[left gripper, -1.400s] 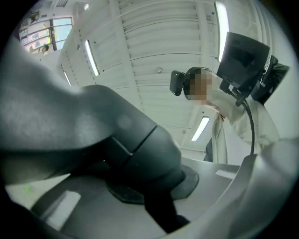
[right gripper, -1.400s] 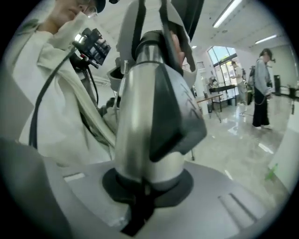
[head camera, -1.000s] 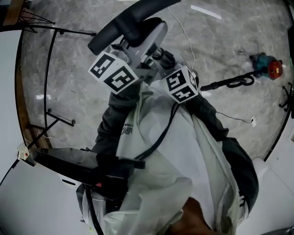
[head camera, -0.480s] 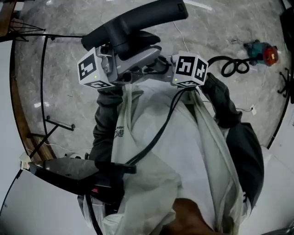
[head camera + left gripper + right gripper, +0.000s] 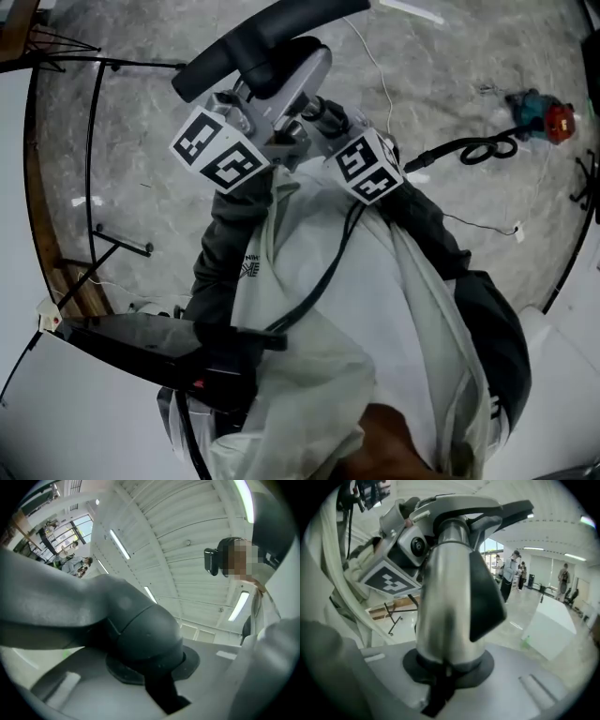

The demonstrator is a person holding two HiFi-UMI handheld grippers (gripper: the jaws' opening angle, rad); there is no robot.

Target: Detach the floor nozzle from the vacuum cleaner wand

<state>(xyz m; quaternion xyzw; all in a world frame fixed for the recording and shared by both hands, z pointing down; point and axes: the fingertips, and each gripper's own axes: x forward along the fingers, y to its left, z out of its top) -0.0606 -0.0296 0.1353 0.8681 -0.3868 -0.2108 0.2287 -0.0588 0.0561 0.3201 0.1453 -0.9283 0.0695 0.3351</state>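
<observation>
In the head view both grippers meet at the top on a vacuum part held up in the air. It has a long black piece [image 5: 267,37] above a light grey body [image 5: 298,82]. My left gripper [image 5: 267,117], under its marker cube, is shut on a dark grey rounded neck [image 5: 145,634] that fills the left gripper view. My right gripper [image 5: 323,120] is shut on the silver wand tube [image 5: 443,606], which bears a black clip [image 5: 487,597]. In the right gripper view the tube rises straight from the jaws and the left gripper's cube [image 5: 389,581] shows behind it. The fingertips are hidden in the head view.
A thin black metal stand [image 5: 94,159] is on the marbled floor at left. A black cable loop [image 5: 487,148] and a teal and red tool [image 5: 544,117] lie at right. A black device [image 5: 159,342] hangs at the person's chest. White tables [image 5: 56,422] sit at the bottom corners.
Half a second ago the vacuum part and both grippers had swung, with the black piece lying more level. They have swung back to about where they were a second ago.
</observation>
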